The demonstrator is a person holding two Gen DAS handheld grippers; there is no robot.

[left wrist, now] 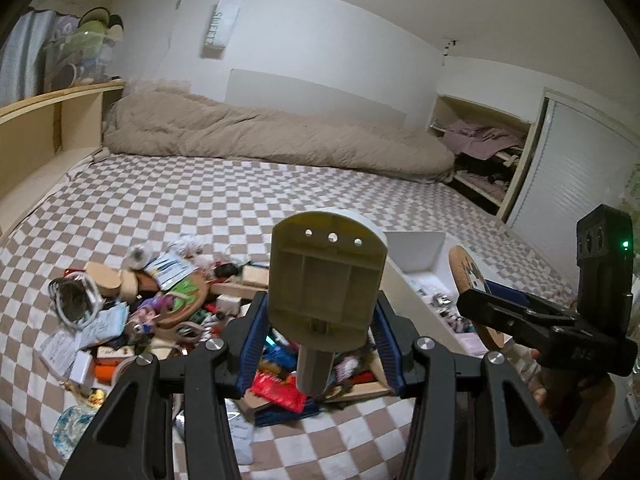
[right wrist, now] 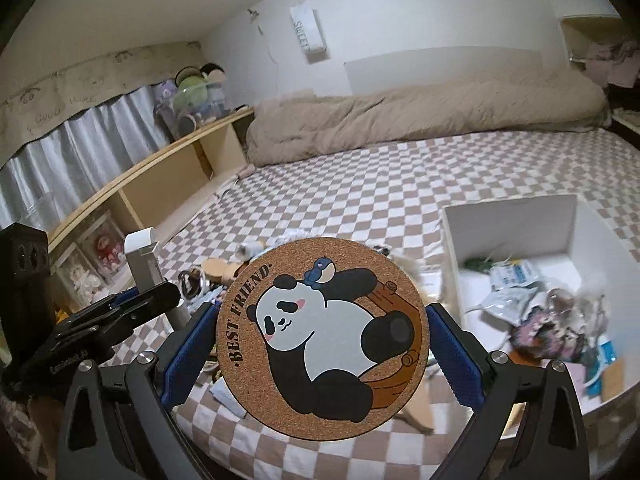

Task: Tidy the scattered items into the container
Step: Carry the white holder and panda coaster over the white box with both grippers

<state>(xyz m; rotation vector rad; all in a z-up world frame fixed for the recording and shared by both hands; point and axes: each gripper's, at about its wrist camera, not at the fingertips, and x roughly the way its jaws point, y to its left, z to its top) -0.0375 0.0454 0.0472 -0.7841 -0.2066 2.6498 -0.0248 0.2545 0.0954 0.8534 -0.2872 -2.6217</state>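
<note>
Left gripper (left wrist: 320, 320): your jaws clamp a beige plastic paddle-shaped piece (left wrist: 326, 280) by its sides, lifted clear of the clutter pile (left wrist: 168, 320) | Right gripper (right wrist: 320, 344): pads pinch the panda cork coaster (right wrist: 322, 338) edge-on, leaving it free to drop | White box (right wrist: 516, 216): just right, part-filled

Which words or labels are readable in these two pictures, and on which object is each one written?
"SWEET": white hanging wall sign.
"BEST FRIEND": round cork coaster with a panda, held in the right gripper.
White lettering on the left gripper: too blurred.
Paper packets in the white box: too small.
</note>
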